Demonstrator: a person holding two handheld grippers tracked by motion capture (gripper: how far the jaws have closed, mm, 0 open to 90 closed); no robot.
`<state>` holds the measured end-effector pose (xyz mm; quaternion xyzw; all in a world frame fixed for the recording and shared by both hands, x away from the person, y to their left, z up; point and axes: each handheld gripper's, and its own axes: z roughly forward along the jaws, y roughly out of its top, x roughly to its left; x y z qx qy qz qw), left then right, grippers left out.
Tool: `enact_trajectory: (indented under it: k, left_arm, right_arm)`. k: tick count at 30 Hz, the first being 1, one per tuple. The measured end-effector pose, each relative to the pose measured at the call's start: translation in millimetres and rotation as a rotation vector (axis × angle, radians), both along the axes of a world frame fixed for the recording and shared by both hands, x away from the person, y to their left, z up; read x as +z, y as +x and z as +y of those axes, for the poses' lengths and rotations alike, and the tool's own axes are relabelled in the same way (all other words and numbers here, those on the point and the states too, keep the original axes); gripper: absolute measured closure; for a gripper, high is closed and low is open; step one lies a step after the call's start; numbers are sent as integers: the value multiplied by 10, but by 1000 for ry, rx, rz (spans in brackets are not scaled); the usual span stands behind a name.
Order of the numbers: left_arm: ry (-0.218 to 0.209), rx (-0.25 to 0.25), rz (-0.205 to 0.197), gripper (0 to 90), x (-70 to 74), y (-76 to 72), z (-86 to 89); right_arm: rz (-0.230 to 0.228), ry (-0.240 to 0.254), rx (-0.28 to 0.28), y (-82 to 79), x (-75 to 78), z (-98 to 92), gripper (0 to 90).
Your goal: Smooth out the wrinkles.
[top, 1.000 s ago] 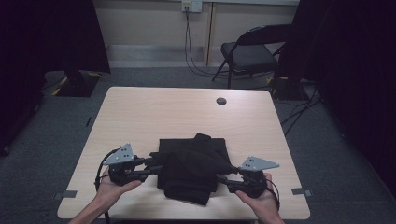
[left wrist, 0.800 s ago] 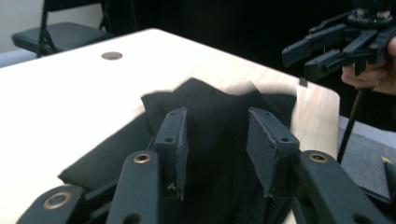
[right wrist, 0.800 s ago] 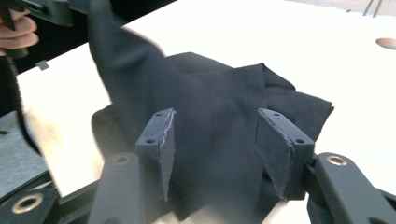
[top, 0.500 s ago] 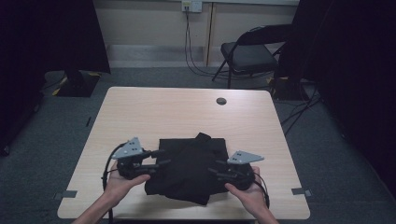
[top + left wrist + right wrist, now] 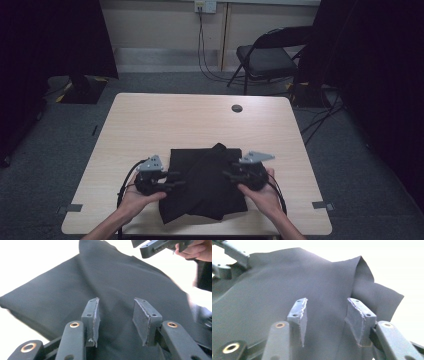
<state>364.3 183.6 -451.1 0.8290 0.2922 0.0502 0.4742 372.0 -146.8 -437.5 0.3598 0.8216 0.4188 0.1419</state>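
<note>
A black cloth (image 5: 205, 187) lies crumpled and partly folded on the near half of the wooden table (image 5: 190, 125), one corner poking up at its far edge. My left gripper (image 5: 176, 180) reaches in over the cloth's left part. In the left gripper view its jaws (image 5: 116, 308) stand apart above the black cloth (image 5: 112, 277), having just closed a little, with nothing pinched. My right gripper (image 5: 227, 175) hovers over the cloth's right part. In the right gripper view the jaws (image 5: 327, 308) gape over the cloth (image 5: 287, 285), having just opened, with no fabric gripped.
A round cable hole (image 5: 237, 108) sits near the table's far edge. A dark folding chair (image 5: 265, 57) stands behind the table, with cables hanging down the wall. Black curtains hang at both sides. The far half of the table is bare wood.
Both hands have come inward from the cloth's side edges and now reach over the cloth. The cloth has been pushed into a taller, more bunched shape.
</note>
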Motion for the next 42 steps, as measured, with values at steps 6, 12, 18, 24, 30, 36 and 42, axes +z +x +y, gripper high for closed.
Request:
enact_trajectory:
  k: [6, 12, 18, 24, 30, 36, 42]
  left_arm:
    - [12, 63, 35, 534, -132, 268, -6]
    - [37, 76, 46, 429, -175, 281, 5]
    - [109, 64, 27, 355, -229, 242, -107]
    - [68, 9, -27, 436, -42, 174, -201]
    - [15, -118, 22, 530, -22, 155, -578]
    - [78, -157, 75, 470, -234, 171, -859]
    - [55, -145, 107, 462, -367, 190, -854]
  right_arm:
    - [83, -9, -27, 627, -228, 262, 592]
    - [21, -33, -15, 341, -92, 180, 900]
    - [46, -45, -69, 12, -90, -147, 900]
    - [28, -72, -108, -51, -159, -332, 637]
    - [18, 34, -57, 433, 8, -209, 369]
    - [105, -11, -21, 917, -314, 107, 269]
    - [153, -69, 24, 1016, -528, 226, 247]
